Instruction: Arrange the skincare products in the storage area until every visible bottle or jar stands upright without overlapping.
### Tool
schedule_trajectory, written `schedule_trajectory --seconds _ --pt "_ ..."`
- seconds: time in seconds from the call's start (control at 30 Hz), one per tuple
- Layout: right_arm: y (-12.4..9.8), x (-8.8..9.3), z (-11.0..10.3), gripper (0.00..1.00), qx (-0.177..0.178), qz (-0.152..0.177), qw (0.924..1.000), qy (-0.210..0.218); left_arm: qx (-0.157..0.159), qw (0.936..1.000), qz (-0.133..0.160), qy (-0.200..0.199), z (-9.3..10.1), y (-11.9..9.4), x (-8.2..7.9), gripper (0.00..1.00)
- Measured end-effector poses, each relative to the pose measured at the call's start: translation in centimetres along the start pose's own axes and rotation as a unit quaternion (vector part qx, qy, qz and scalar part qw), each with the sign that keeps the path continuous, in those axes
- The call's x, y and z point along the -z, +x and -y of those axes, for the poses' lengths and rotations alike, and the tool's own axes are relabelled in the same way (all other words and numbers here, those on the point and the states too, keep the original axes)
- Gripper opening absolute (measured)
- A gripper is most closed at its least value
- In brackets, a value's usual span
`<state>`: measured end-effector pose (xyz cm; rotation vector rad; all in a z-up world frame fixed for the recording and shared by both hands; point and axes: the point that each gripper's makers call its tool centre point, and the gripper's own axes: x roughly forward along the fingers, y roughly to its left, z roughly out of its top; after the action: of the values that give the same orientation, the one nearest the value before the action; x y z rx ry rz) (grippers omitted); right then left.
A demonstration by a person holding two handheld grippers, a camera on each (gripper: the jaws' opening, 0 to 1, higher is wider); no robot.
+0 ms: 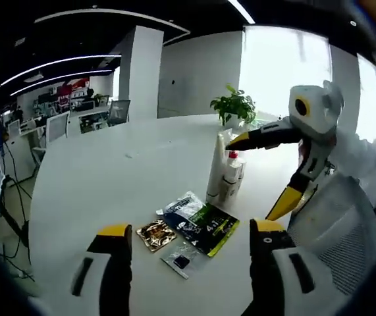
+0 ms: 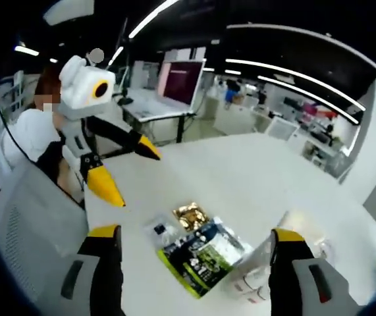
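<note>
both of my hand-held grippers hover over a round white table with their yellow-tipped jaws spread wide and nothing between them.

seen from the left gripper view, my left gripper rises from the bottom edge, jaws apart, above the near part of the table. beyond it lie a small gold foil sachet, a clear sachet with a dark square inside and a dark blue and green pouch, all flat on the table and close together; the pouch overlaps the clear sachet's edge. just past the pouch stand the skincare bottles, a tight upright cluster of pale bottles, one with a red cap. my right gripper reaches in from the right, its upper jaw beside the top of the cluster and its lower jaw down by the table edge, apart from it. i cannot tell whether it touches a bottle. a potted plant sits farther back on the table.

seen from the right gripper view, my right gripper frames the same flat packets, with the pale bottles low between the jaws, partly behind the right jaw. my left gripper enters from the left, jaws spread.
</note>
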<state>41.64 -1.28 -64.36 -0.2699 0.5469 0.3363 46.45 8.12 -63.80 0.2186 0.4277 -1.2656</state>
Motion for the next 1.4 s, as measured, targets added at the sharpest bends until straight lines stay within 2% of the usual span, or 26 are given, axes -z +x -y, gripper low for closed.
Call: schedule_trajectory --seconds 0.17,0.37,0.47,0.67,0.87,1.23,1.4 --pt "-1.8 1.4 1.3 0.99 0.030 -0.015 0.9994 0.007 -0.010 0.9999 0.003 0.009 -0.7 -0.5 0.0 0.74" --pt "-3.9 2.3 1.9 0.99 0.048 -0.010 0.9983 0.030 -0.013 0.9999 0.002 0.003 -0.7 -1.5 0.7 0.78" --pt "-4.7 3.3 2.8 0.99 0.066 -0.021 0.9969 0.038 -0.024 0.9997 -0.003 0.002 -1.1 -2.0 1.1 0.80" --pt "-6.0 5.1 3.4 0.99 0.086 -0.035 0.9940 0.058 -0.033 0.9994 0.011 -0.003 -1.4 -3.4 1.0 0.83" --pt "-7.0 6.9 3.3 0.99 0.099 -0.053 0.9906 0.077 -0.062 0.9980 -0.010 0.011 -2.2 -4.5 2.0 0.84" --pt "-8.2 8.1 3.2 0.99 0.110 -0.053 0.9869 0.105 -0.074 0.9970 -0.023 0.000 -1.2 -5.5 4.0 0.93" --pt "-8.8 8.6 3.1 0.99 0.114 -0.053 0.9854 0.115 -0.071 0.9973 -0.013 -0.008 -0.4 -5.9 3.9 0.96"
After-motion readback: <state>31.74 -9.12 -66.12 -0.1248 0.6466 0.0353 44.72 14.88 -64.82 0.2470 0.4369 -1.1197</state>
